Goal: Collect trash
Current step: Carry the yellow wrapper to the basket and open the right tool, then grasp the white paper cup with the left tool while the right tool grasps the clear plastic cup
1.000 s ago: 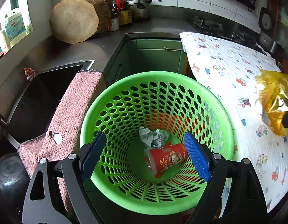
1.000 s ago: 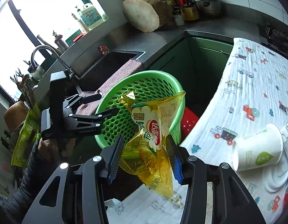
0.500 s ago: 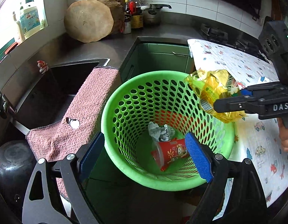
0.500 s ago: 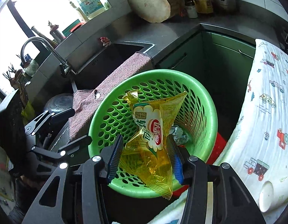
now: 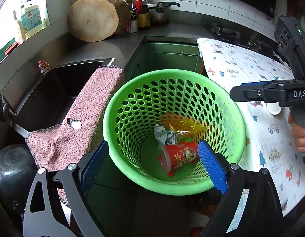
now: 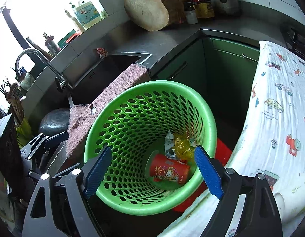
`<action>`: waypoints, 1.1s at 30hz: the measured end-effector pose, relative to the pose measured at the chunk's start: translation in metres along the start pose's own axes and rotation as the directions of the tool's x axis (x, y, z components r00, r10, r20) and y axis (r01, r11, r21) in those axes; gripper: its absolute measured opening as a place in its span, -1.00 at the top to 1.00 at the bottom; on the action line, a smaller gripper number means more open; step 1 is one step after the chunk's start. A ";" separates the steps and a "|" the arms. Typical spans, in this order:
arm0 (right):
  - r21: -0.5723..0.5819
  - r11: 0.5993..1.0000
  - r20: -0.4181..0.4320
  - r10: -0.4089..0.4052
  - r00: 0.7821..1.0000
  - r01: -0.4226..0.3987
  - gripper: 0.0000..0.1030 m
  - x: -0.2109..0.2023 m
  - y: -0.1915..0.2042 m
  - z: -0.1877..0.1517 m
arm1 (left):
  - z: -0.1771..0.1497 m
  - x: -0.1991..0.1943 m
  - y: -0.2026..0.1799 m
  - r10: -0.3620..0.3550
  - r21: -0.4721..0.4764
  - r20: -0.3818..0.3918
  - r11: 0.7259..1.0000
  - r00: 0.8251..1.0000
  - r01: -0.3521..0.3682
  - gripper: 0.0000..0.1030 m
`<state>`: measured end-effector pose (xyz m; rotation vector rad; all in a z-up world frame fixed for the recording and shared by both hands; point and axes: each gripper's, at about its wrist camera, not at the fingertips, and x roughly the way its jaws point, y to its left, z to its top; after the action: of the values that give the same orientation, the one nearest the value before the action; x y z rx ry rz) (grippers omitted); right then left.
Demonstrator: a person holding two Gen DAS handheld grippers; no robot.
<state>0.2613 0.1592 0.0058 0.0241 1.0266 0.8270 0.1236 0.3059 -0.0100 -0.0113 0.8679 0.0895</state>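
Observation:
A green perforated basket (image 5: 132, 90) (image 6: 194, 96) stands on the floor between the sink counter and a table. Inside lie a yellow snack bag (image 5: 185, 126) (image 6: 183, 145), a crumpled grey paper (image 5: 163, 136) (image 6: 168, 143) and a red printed cup (image 5: 179, 156) (image 6: 168, 170). My left gripper (image 5: 152, 164) is open and empty above the basket's near rim. My right gripper (image 6: 152, 169) is open and empty over the basket; it also shows in the left wrist view (image 5: 271, 92) at the right.
A pink towel (image 5: 79, 118) (image 6: 105, 102) hangs over the sink edge (image 5: 73, 67) left of the basket. A table with a printed cloth (image 5: 257, 106) (image 6: 277, 118) lies to the right. A wooden block (image 5: 93, 19), bottles and a pot stand on the back counter.
My right gripper has opened and the yellow snack bag has dropped into the basket. The left gripper has pulled back a little from the basket.

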 end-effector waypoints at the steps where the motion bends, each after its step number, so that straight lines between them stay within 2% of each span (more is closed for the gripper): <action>1: 0.007 1.000 0.006 -0.003 1.000 0.003 -0.66 -0.006 -0.004 -0.004 | 0.000 0.000 -0.002 -0.006 0.002 0.000 1.000 1.000 0.006 -0.76; 11: 0.110 0.992 0.082 -0.076 0.994 0.067 -0.73 -0.078 -0.053 -0.053 | 0.005 -0.008 -0.045 -0.059 0.064 0.024 0.996 0.998 0.057 -0.76; 14: 0.136 0.985 0.089 -0.120 0.989 0.107 -0.73 -0.103 -0.067 -0.073 | 0.009 -0.009 -0.060 -0.079 0.085 0.030 0.993 0.996 0.077 -0.77; 19: 0.174 0.965 0.092 -0.216 0.972 0.198 -0.73 -0.148 -0.093 -0.107 | 0.013 -0.010 -0.090 -0.122 0.128 0.042 0.985 0.992 0.116 -0.77; 25: 0.247 0.917 0.054 -0.335 0.941 0.313 -0.73 -0.199 -0.130 -0.142 | 0.020 -0.010 -0.124 -0.179 0.189 0.054 0.968 0.982 0.166 -0.80; 33: 0.323 0.852 -0.011 -0.432 0.902 0.412 -0.73 -0.231 -0.161 -0.174 | 0.032 0.002 -0.160 -0.249 0.238 0.040 0.943 0.968 0.233 -0.80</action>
<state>0.1672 -0.1578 0.0213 0.0954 1.0478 0.2501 0.1629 0.1479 0.0051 0.1033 0.7970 -0.2406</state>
